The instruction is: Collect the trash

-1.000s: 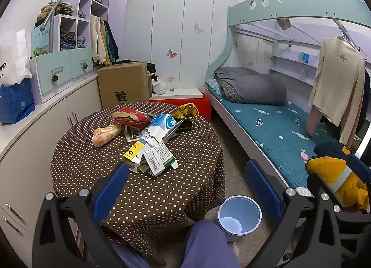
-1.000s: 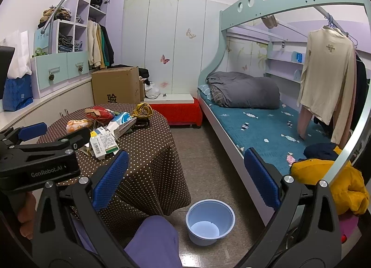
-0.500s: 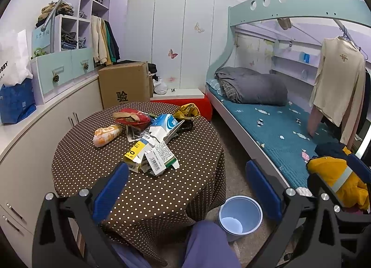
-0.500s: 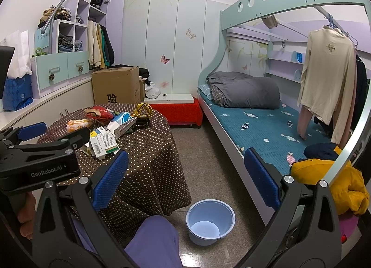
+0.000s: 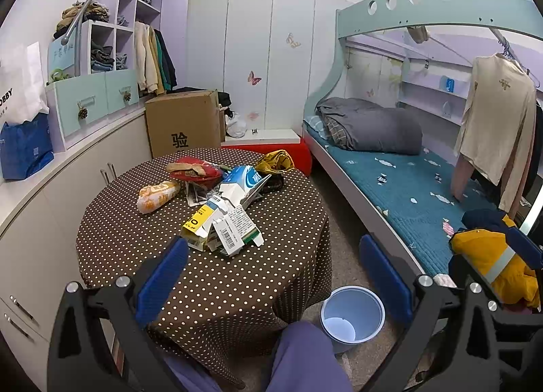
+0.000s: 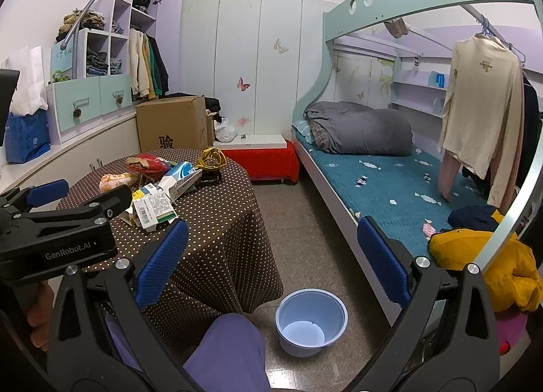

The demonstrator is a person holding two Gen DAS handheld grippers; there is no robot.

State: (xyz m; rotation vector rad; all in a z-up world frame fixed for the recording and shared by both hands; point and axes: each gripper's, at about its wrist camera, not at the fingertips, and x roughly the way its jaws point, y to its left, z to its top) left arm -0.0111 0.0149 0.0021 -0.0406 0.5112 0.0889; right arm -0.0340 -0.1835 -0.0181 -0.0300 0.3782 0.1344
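While both claws hang open | trash pile (image 5: 220,208) unmoved since earlier

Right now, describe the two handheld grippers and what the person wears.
Both the left gripper and right gripper have black frames with silver screws and blue padded fingers. The left one's body reads "GenRobot.AI" in the right wrist view. The person wears purple trousers.

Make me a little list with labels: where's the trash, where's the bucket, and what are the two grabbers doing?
trash: a pile of flattened cartons, a red wrapper, an orange snack bag and a yellow wrapper
trash place: on the round dotted table
bucket: pale blue, on the floor beside the table, looks empty
left gripper: open, holding nothing
right gripper: open, holding nothing
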